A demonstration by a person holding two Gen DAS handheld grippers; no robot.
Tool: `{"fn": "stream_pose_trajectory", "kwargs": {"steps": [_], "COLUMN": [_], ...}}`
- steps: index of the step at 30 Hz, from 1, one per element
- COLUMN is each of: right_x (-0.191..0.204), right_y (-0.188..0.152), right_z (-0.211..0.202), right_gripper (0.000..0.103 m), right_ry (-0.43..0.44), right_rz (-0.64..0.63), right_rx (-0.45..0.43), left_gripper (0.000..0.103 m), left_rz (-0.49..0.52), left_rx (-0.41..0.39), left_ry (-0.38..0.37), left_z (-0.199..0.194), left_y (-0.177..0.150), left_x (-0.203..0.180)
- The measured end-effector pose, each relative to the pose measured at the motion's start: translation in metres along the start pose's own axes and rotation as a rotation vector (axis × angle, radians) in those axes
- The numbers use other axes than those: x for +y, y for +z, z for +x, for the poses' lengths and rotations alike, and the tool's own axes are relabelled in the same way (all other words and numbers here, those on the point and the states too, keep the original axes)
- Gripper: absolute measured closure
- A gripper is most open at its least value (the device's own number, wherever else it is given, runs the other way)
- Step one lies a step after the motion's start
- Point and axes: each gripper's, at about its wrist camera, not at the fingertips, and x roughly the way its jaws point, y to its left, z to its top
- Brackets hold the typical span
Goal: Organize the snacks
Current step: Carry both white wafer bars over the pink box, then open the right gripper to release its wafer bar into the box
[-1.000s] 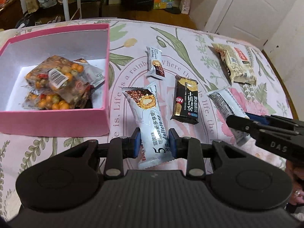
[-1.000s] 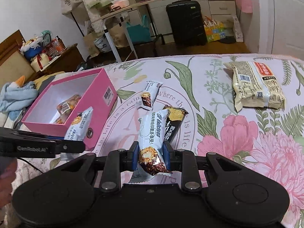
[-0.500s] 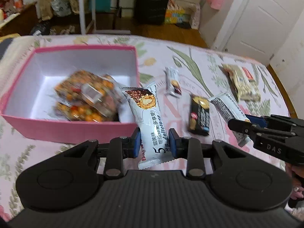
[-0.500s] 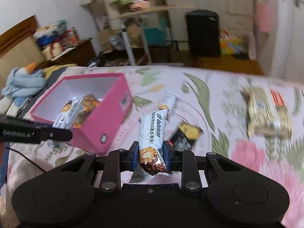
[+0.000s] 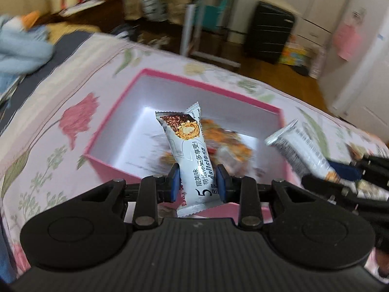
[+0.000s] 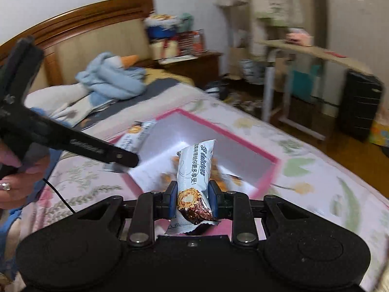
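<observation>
Pink box [image 5: 114,112] beneath both grippers, each clamping snack bar.

Left tongs [image 5: 198,182] and right tongs [image 6: 192,196] are each clamped narrow, side by side.

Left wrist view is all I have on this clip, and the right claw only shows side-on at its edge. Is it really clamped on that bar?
Observer: Yes. The right wrist view shows the right claw shut on a white snack bar, gripped on both sides.
Operator: Is it the same kind as the bar in the left claw?
Observer: It looks so. Its front carries the same nut-and-chocolate picture, at the end nearest the camera.
Operator: Is it over the box?
Observer: Its far end overlaps the white inside of the pink box, and the near rim shows just under the claw.
</observation>
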Motion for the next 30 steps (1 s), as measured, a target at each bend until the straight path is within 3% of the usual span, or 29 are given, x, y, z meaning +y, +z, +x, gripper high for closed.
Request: {"fn": "stream_pose_trajectory", "kwargs": {"steps": [5, 10, 13, 15, 21, 30], "right_x": [0.015, 0.028, 0.031, 0.03, 0.022, -0.013], "right_y": [0.009, 0.014, 0.015, 0.016, 0.015, 0.0], "right_z": [0.04, 0.074, 0.093, 0.096, 0.058, -0.028], "right_gripper": [0.072, 0.072, 0.067, 0.064, 0.056, 0.052], "right_ry": [0.079, 0.076, 0.057, 0.052, 0.036, -0.137], "right_rz": [-0.051, -0.078, -0.059, -0.026, 0.067, 0.269], "right_rx": [0.043, 0.108, 0.152, 0.155, 0.09, 0.055], "left_gripper": [0.073, 0.073, 0.045, 0.044, 0.044, 0.044], "left_rz": [-0.091, -0.132, -0.141, -0.149, -0.12, -0.016], "left_rx": [0.029, 0.064, 0.02, 0.047, 0.023, 0.013], "left_ry": [0.055, 0.092, 0.106, 0.107, 0.038, -0.112], "left_z": [0.031, 0.056, 0.06, 0.062, 0.036, -0.004], "left_y": [0.009, 0.016, 0.013, 0.011, 0.009, 0.004], "left_x": [0.027, 0.039, 0.044, 0.05, 0.053, 0.025]}}
